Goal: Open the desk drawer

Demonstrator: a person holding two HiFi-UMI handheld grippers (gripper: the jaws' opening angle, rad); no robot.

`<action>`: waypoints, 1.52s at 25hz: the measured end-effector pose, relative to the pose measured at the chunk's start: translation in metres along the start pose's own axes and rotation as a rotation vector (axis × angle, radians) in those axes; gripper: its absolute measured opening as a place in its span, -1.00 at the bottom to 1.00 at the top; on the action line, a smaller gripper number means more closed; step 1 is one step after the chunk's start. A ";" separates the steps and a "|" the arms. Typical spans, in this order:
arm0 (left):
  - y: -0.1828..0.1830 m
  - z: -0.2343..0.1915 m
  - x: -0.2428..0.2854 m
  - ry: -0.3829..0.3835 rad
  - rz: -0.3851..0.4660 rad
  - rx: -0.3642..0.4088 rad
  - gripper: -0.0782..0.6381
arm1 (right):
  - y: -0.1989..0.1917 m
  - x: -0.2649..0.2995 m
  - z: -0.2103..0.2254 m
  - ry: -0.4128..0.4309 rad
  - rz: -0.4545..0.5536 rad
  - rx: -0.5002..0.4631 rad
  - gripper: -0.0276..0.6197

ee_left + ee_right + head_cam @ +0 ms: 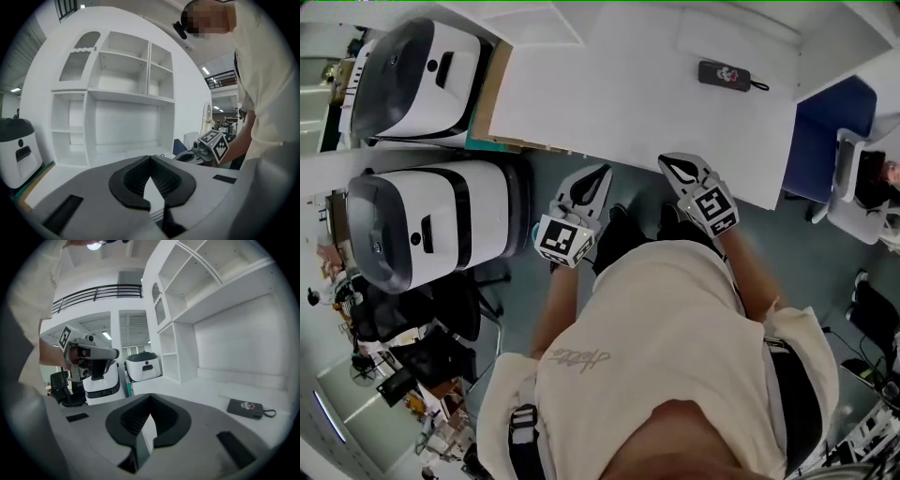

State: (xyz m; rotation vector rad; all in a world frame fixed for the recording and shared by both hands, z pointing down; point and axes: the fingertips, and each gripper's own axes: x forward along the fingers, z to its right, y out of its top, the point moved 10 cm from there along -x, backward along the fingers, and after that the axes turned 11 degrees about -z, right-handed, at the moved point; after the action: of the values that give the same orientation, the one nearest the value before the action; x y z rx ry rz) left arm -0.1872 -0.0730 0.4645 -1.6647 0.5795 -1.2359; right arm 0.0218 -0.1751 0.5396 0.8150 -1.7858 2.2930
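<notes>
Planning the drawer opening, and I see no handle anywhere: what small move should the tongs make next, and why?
Probably lower the right tongs below the front edge of the white desk and open them there, to find the drawer front. Both these and the left tongs are shut and empty, held at that edge, and no view shows a drawer or handle.

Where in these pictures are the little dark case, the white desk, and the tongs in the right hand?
dark case (727, 75): head view, its middle.
white desk (619, 103): head view, bare top.
right tongs (678, 161): head view, between the closed tips.
</notes>
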 end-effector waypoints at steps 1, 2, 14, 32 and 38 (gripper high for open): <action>0.000 -0.002 0.005 -0.028 -0.003 0.007 -0.78 | -0.004 -0.004 0.003 -0.030 -0.009 0.024 -0.92; 0.001 -0.005 0.009 -0.053 -0.005 0.015 -0.78 | -0.007 -0.008 0.007 -0.061 -0.017 0.043 -0.92; 0.009 -0.097 0.023 -0.235 0.013 0.135 -0.78 | -0.001 -0.022 -0.009 -0.409 -0.059 0.232 -0.92; -0.033 -0.148 0.046 -0.463 0.014 -0.001 -0.78 | -0.080 0.008 -0.057 -0.587 -0.245 0.617 -0.92; -0.014 -0.140 0.037 -0.412 0.007 -0.001 -0.78 | -0.133 0.036 -0.044 -0.476 -0.423 0.666 -0.92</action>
State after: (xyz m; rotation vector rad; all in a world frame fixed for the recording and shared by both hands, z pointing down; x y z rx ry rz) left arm -0.3038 -0.1533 0.4994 -1.8482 0.3300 -0.8505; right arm 0.0313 -0.1028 0.6647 1.7606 -0.7740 2.5154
